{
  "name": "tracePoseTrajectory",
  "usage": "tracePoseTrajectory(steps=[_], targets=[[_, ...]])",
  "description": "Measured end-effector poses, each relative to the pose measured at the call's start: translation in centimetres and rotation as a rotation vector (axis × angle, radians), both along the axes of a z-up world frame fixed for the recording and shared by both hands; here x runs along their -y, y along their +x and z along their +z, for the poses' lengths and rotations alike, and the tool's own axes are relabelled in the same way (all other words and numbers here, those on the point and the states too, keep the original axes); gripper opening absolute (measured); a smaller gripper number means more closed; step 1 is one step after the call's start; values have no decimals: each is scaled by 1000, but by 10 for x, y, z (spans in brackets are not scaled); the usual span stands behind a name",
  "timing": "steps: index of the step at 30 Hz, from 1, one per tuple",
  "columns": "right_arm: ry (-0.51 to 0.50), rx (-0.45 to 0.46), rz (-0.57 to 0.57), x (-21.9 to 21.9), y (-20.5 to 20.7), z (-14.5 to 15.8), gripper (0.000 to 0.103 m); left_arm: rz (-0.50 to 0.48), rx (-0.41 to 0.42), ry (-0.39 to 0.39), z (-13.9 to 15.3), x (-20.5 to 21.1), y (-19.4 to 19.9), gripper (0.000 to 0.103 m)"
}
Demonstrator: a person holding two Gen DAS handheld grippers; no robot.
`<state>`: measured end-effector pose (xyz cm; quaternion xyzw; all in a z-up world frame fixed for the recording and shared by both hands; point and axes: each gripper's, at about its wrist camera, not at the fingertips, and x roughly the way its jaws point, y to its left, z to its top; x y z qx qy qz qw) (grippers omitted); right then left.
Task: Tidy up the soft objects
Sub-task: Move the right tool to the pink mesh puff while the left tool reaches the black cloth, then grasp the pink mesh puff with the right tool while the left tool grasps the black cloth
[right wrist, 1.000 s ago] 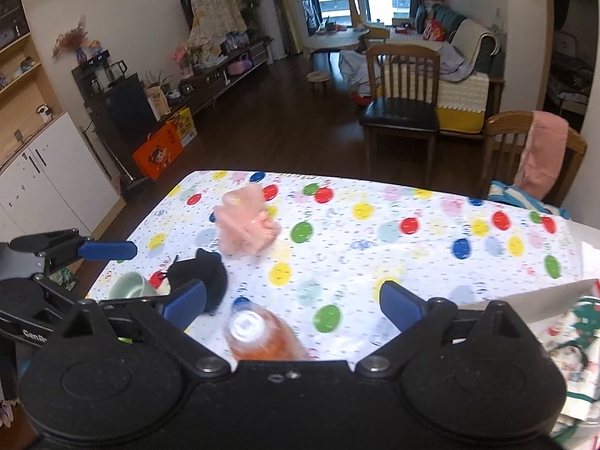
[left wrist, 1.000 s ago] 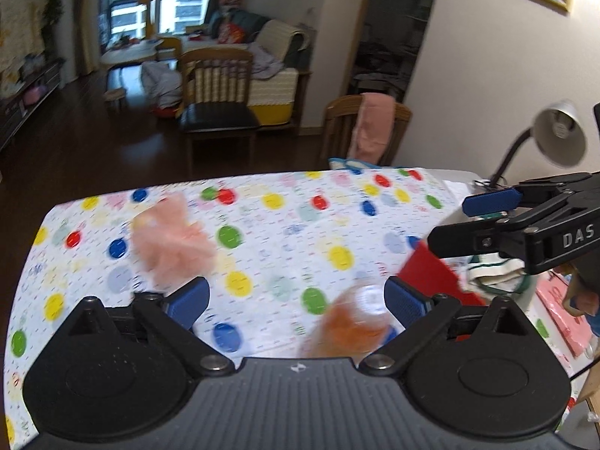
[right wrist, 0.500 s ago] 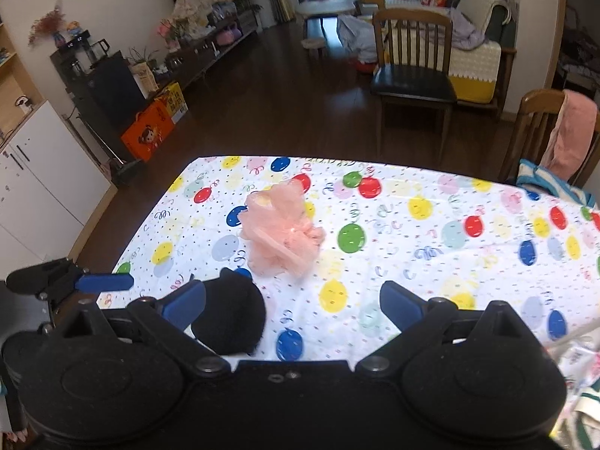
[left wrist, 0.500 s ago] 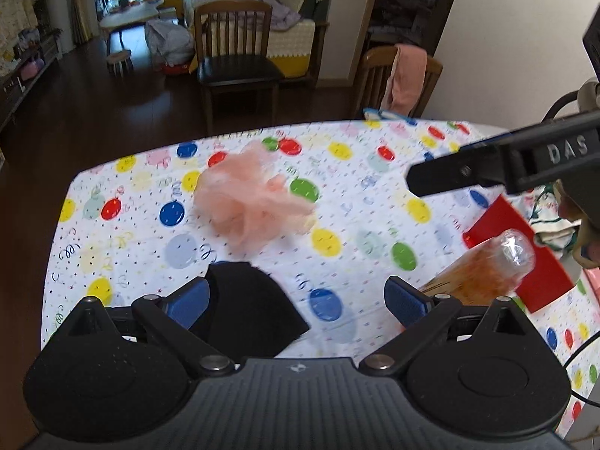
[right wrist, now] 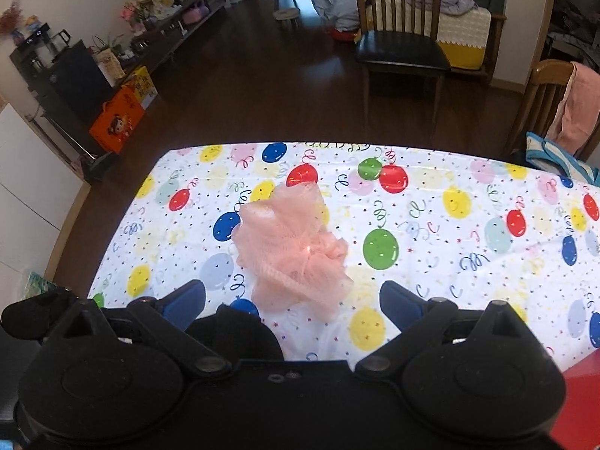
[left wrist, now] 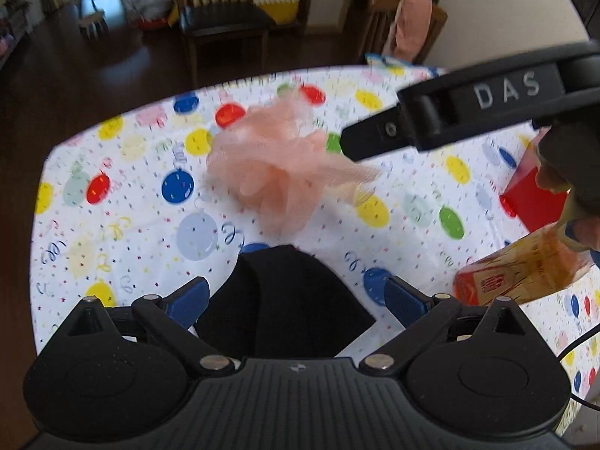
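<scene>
Table [right wrist: 431, 225]: covered by a white cloth printed with coloured balloons and streamers; all listed items are carried on it.
Chairs: one with a dark seat [right wrist: 401, 48] is set on the far side of the table; a second [right wrist: 543, 90], draped with a pink cloth, is seen at the far right.
Left gripper [left wrist: 296, 302]: held low over the near part of the table, jaws spread wide, nothing clasped; the black item lies between its blue fingers [left wrist: 189, 300].
Right gripper [right wrist: 292, 300]: jaws likewise spread wide and nothing gripped; in the left wrist view its arm marked DAS is seen reaching in from the right above the pink puff.
Pink mesh puff [right wrist: 292, 247]: laid on the cloth near the table's middle, just beyond the right gripper's fingers, untouched.
Black soft item [left wrist: 285, 300]: laid on the near part of the cloth, just nearer than the puff; kind of item cannot be told.
Red box [left wrist: 532, 202]: seen at the right edge of the table.
Orange bottle [left wrist: 521, 273]: lying tilted at the near right, partly blurred.
</scene>
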<state>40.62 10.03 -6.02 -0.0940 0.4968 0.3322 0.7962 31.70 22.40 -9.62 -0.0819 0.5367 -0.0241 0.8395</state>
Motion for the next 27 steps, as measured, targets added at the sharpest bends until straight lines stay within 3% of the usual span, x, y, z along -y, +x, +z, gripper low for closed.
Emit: tracePoseTrajectory(steps=[5, 13, 21, 27], targets=[[-34, -25, -20, -23, 13, -19, 99, -93, -69, 32, -28, -4, 15, 100], [-69, -93, -75, -42, 36, -65, 99, -111, -108, 51, -58, -13, 35, 100], [-79, -137, -92, -53, 45, -92, 99, -142, -170, 18, -81, -15, 49, 100], [-86, -141, -105, -55, 48, -104, 87, -137, -156, 7, -88, -11, 51, 99]])
